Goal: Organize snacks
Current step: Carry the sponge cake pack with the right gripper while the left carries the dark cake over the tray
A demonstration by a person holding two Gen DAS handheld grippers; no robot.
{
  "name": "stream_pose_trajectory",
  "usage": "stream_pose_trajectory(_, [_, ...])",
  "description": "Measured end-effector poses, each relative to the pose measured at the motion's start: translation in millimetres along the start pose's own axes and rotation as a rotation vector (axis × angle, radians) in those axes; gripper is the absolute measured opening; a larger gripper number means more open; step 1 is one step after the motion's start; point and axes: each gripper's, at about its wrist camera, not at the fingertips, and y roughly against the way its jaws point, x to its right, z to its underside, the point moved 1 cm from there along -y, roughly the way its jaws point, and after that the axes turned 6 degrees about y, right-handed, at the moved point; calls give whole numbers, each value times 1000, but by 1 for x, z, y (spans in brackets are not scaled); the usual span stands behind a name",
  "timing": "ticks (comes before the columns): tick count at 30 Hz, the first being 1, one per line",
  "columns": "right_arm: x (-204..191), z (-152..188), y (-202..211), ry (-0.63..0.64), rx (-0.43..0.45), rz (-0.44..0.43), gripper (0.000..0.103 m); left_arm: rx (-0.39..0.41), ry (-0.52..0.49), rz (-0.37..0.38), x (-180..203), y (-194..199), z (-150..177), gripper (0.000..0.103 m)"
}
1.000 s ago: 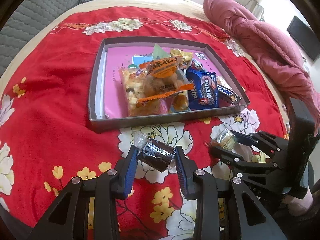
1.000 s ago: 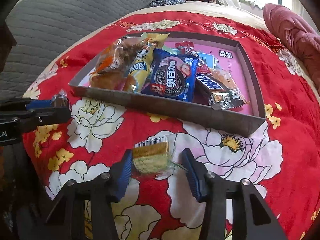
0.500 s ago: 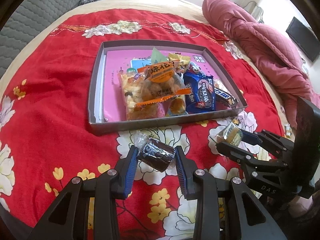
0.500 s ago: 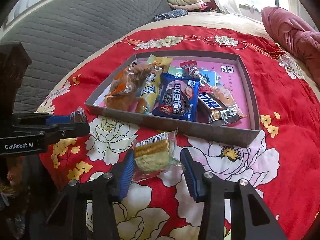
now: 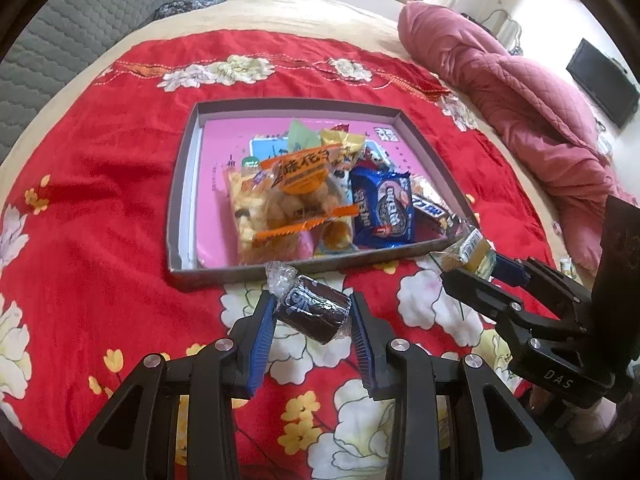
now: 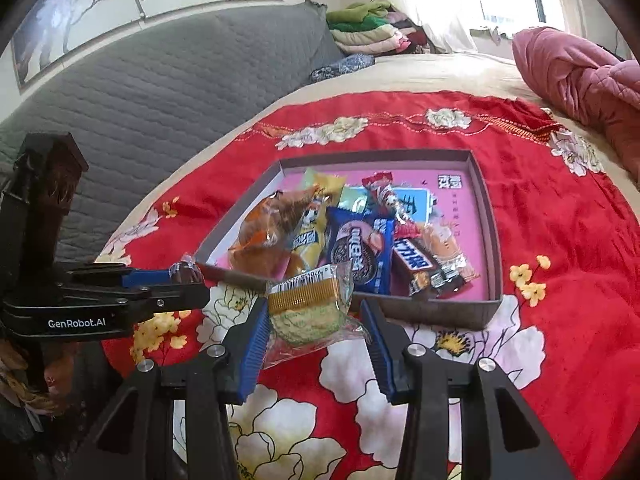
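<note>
A shallow grey box with a pink floor [image 5: 178, 216] [image 6: 494, 240] lies on the red flowered blanket and holds several snack packs, among them a blue cookie pack [image 5: 386, 210] [image 6: 358, 250]. My left gripper [image 5: 312, 316] is shut on a dark wrapped cake [image 5: 314, 312], held above the blanket just short of the box's near wall. My right gripper [image 6: 314, 320] is shut on a clear-wrapped yellow-green cake [image 6: 308, 312], also in the air at the box's near wall. Each gripper shows in the other view: the right [image 5: 476, 262], the left [image 6: 186, 278].
The blanket [image 5: 100, 184] covers a bed. A pink quilt [image 5: 520, 92] is heaped at the right. A grey padded headboard [image 6: 160, 92] stands at the left, with folded clothes [image 6: 368, 30] behind.
Both grippers have risen and pulled back with their snacks. The box looks smaller and farther off. The right gripper's cake now hangs at the box's near wall.
</note>
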Motion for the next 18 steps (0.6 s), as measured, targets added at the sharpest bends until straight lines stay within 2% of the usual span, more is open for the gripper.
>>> stream_pose_trajectory(18, [23, -15, 17, -52, 83, 45, 46, 53, -6, 22, 23, 3, -27, 38])
